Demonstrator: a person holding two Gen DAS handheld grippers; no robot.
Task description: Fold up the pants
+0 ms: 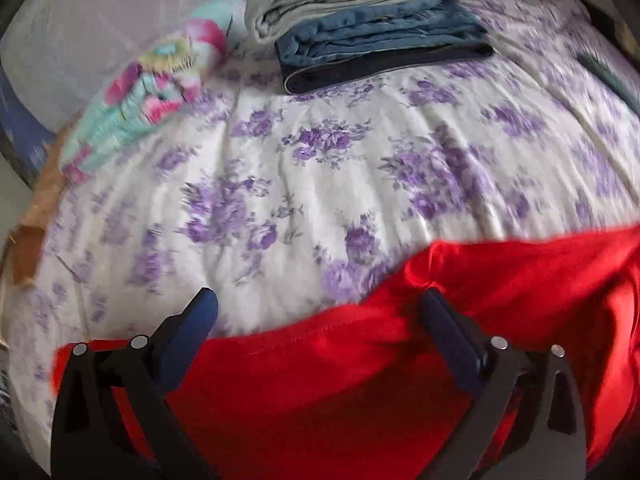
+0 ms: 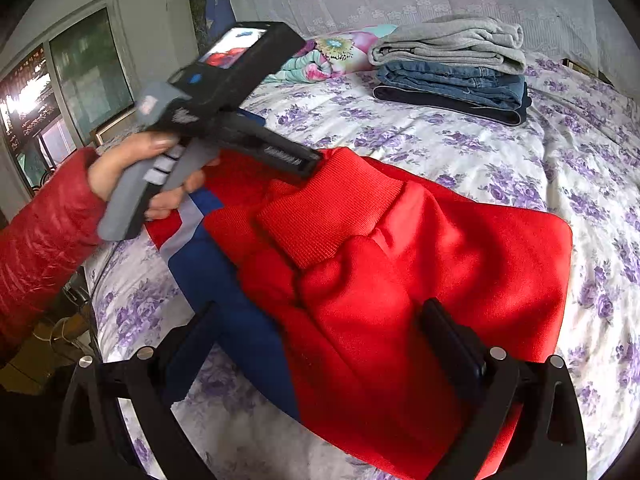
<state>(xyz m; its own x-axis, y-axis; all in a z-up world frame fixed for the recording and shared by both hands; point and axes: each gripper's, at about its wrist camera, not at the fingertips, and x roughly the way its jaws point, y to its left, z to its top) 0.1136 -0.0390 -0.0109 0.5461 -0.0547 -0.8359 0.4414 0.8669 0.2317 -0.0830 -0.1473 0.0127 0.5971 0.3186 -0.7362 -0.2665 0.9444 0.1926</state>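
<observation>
Your red pants (image 2: 400,248) lie partly folded on the bed w/ the purple-flower sheet (image 2: 460,136), in the near half of it. The ribbed red cuffs (image 2: 332,216) sit on top, folded back over the legs, and a blue-and-white side stripe (image 2: 208,264) shows along the left edge of the bundle.

Your left gripper (image 1: 320,316) hovers low over the pants' upper edge; in its own cam the fingers (image 1: 200,320) stand wide apart w/ nothing between them, red cloth below and the flowered sheet ahead. That view is motion-blurred. From the right cam you see the same tool from the side: your hand (image 2: 136,172) in a red sleeve (image 2: 40,248) wraps the grey handle, and the nose of the tool reaches the far end of the pants by the cuffs. Can't tell from there whether it touches the cloth.

Your right gripper (image 2: 320,324) is spread open too, empty, above the near end of the pants; its left finger is over the blue stripe, its right one over the red.

Further back on the sheet: a stack of folded clothes (image 2: 452,68), grey on top, denim under it, dark at the bottom. Just left of it, a bright floral pillow (image 2: 320,56).
</observation>
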